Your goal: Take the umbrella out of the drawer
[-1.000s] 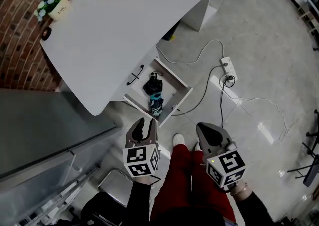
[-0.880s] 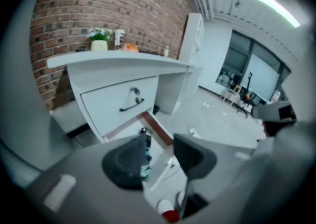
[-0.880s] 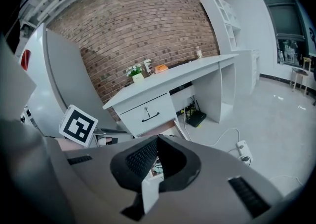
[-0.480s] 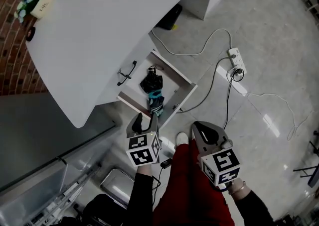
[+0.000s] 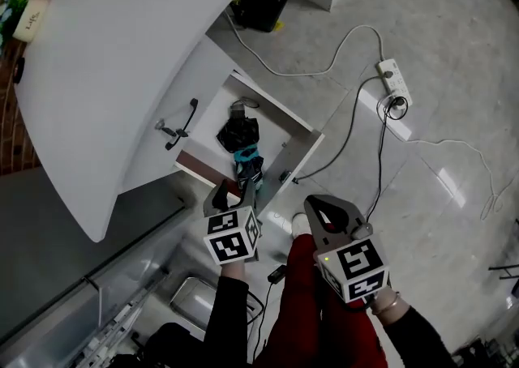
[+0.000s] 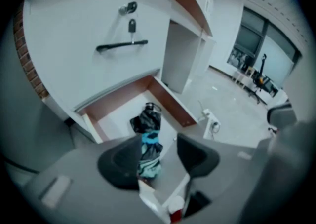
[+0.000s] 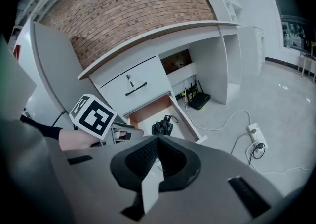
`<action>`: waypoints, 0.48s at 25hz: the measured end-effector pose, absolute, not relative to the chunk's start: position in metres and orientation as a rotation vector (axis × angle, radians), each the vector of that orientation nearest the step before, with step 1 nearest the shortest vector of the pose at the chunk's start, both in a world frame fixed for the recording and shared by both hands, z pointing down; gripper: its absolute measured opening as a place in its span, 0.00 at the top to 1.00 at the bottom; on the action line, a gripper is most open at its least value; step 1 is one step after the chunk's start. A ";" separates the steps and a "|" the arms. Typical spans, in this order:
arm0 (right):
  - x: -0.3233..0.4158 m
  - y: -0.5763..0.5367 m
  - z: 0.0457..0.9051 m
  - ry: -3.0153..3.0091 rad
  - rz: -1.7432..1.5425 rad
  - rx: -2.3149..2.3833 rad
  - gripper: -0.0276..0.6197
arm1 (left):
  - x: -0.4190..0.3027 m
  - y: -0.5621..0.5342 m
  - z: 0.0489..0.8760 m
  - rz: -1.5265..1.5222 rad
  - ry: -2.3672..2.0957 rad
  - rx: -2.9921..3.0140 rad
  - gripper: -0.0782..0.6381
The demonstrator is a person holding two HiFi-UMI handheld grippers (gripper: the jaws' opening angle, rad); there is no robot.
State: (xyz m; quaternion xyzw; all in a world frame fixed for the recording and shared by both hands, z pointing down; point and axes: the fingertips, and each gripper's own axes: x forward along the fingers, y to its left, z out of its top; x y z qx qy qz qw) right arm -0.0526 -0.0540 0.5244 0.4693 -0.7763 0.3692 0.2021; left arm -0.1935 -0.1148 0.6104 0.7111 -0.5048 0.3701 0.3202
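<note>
A folded black and teal umbrella [image 5: 243, 150] lies inside the open bottom drawer [image 5: 297, 144] under the white desk. My left gripper [image 5: 235, 194] hangs just above the drawer's near end. Its jaws have just been opening and stand open, touching nothing. In the left gripper view the umbrella [image 6: 146, 123] shows between and beyond the left gripper [image 6: 159, 144]. My right gripper [image 5: 323, 211] is to the right, over the floor, its jaws shut and empty. In the right gripper view the umbrella [image 7: 162, 128] lies past the right gripper [image 7: 158, 143].
Above the open drawer is a shut drawer front with a black handle [image 5: 185, 118]. The white desk top [image 5: 122, 50] overhangs on the left. A power strip [image 5: 395, 79] and cables lie on the floor at right. A black box [image 5: 261, 5] sits under the desk. Red trousers [image 5: 304, 293] are below.
Both grippers have come down toward the drawer, which now looks larger and nearer. The left jaws have spread wider. The right jaws have stayed shut.
</note>
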 end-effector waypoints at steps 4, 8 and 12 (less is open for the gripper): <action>-0.048 -0.061 0.548 -2.145 1.056 1.309 0.96 | -0.193 -0.119 0.639 1.009 -1.322 1.829 0.58; -0.041 -0.072 0.566 -2.134 1.058 1.304 0.96 | -0.189 -0.126 0.659 1.051 -1.314 1.803 0.56; -0.036 -0.079 0.582 -2.120 1.058 1.283 0.96 | -0.186 -0.134 0.680 1.084 -1.304 1.774 0.53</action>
